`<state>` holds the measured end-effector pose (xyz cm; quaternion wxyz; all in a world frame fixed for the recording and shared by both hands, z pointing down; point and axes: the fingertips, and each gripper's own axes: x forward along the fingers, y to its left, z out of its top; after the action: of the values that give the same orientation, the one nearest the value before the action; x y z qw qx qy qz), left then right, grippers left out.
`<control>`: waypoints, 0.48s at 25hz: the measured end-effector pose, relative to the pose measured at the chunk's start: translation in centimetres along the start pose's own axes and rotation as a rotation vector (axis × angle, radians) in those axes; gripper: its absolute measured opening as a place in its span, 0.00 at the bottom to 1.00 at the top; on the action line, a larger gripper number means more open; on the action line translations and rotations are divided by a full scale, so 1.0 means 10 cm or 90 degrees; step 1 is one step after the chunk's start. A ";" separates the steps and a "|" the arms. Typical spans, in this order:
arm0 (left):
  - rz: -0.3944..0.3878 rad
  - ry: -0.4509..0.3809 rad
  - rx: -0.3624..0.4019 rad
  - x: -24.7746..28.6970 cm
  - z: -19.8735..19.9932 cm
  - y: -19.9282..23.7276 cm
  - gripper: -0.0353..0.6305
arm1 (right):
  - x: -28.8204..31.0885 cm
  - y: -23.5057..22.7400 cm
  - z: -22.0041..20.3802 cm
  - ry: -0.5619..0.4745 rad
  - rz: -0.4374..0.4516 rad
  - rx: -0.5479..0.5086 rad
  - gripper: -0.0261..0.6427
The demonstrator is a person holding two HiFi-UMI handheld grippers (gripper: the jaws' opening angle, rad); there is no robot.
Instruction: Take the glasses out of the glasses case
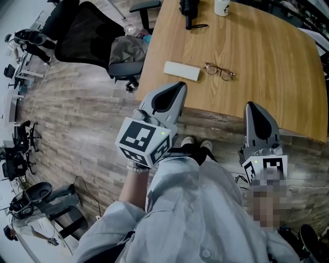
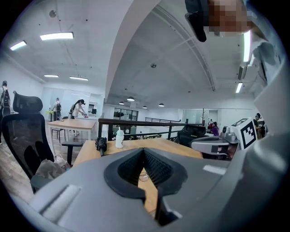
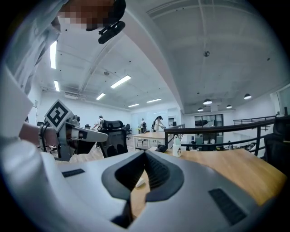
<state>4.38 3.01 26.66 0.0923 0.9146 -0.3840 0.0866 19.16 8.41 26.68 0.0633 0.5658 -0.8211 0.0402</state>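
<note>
One wooden table (image 1: 257, 61) filled the far right, with one black office chair (image 1: 82, 36) off its left end. Two grippers, left (image 1: 177, 87) and right (image 1: 253, 107), hung nearer, jaws pressed together and empty. On the table lay one white glasses case (image 1: 182, 71) and, just right of it and not touching, one pair of glasses (image 1: 220, 71).

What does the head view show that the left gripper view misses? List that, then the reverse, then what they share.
Only the head view: the white glasses case lying left of the glasses on the table, and the person's shoes.

Only the left gripper view: ceiling lights, a black railing and distant people.

Both: the table, the white bottle, the black chair, a glimpse of the glasses, and the left gripper and right gripper. The left gripper's jaws are shut and empty.
</note>
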 end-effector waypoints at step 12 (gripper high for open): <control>-0.032 -0.013 0.003 0.00 0.06 0.15 0.06 | 0.13 0.13 0.06 0.004 -0.024 -0.011 0.04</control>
<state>3.33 1.84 26.20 0.0887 0.9249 -0.3620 0.0755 17.48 7.57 26.27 0.0718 0.5803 -0.8105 0.0337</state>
